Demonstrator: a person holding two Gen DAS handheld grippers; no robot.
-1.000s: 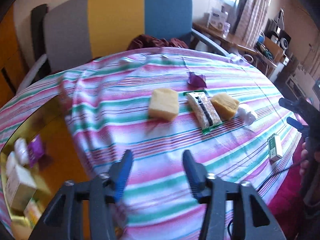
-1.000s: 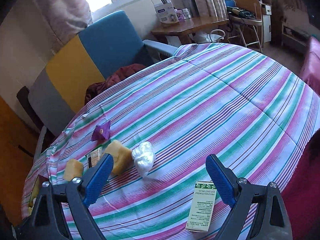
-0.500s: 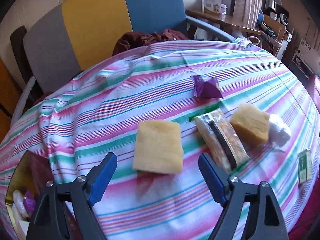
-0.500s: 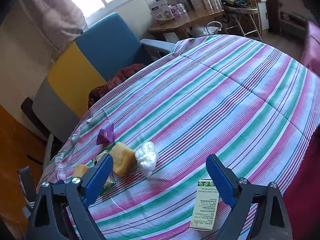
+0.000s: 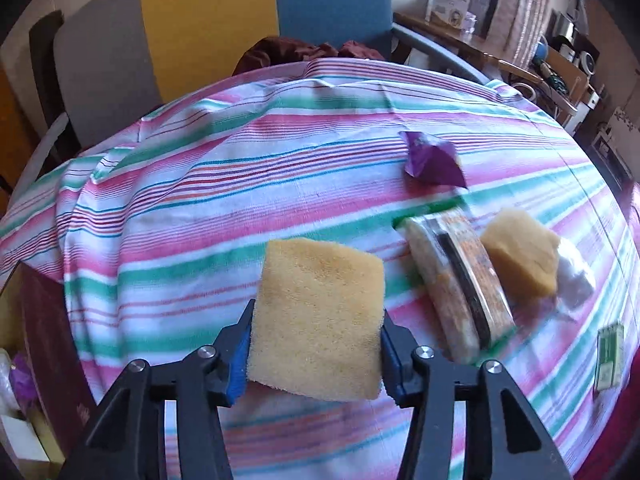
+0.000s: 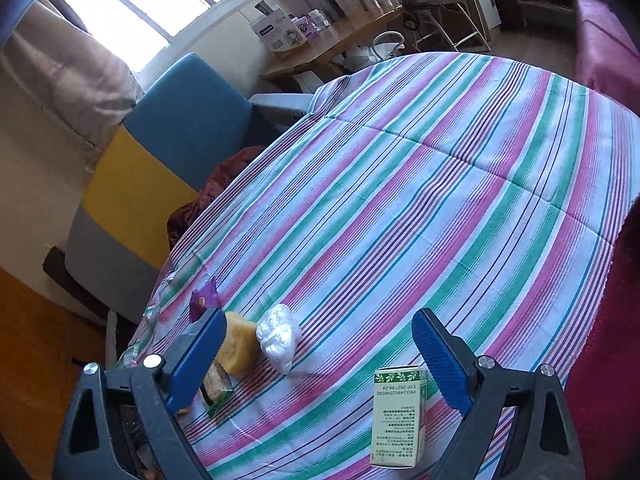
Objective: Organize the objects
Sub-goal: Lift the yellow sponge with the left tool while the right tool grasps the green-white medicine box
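My left gripper (image 5: 316,344) is shut on a flat yellow sponge (image 5: 320,312) on the striped tablecloth (image 5: 200,208). To its right lie a wrapped snack bar (image 5: 456,284), a second yellow sponge (image 5: 520,256), a white plastic bundle (image 5: 576,280), a purple wrapper (image 5: 432,160) and a green-and-white box (image 5: 610,356). My right gripper (image 6: 316,356) is open and empty above the table's near edge. The green-and-white box (image 6: 396,416) lies just in front of it, between its jaws. The second sponge (image 6: 240,344), the white bundle (image 6: 278,336) and the purple wrapper (image 6: 204,300) lie to its left.
A box (image 5: 44,344) with small items stands at the table's left edge. A grey, yellow and blue armchair (image 5: 216,20) with a dark red cloth (image 5: 304,52) stands behind the table. A wooden desk (image 6: 332,48) with boxes is at the back.
My left gripper has moved forward and closed on the flat yellow sponge. My right gripper has stayed open and shifted slightly over the box.
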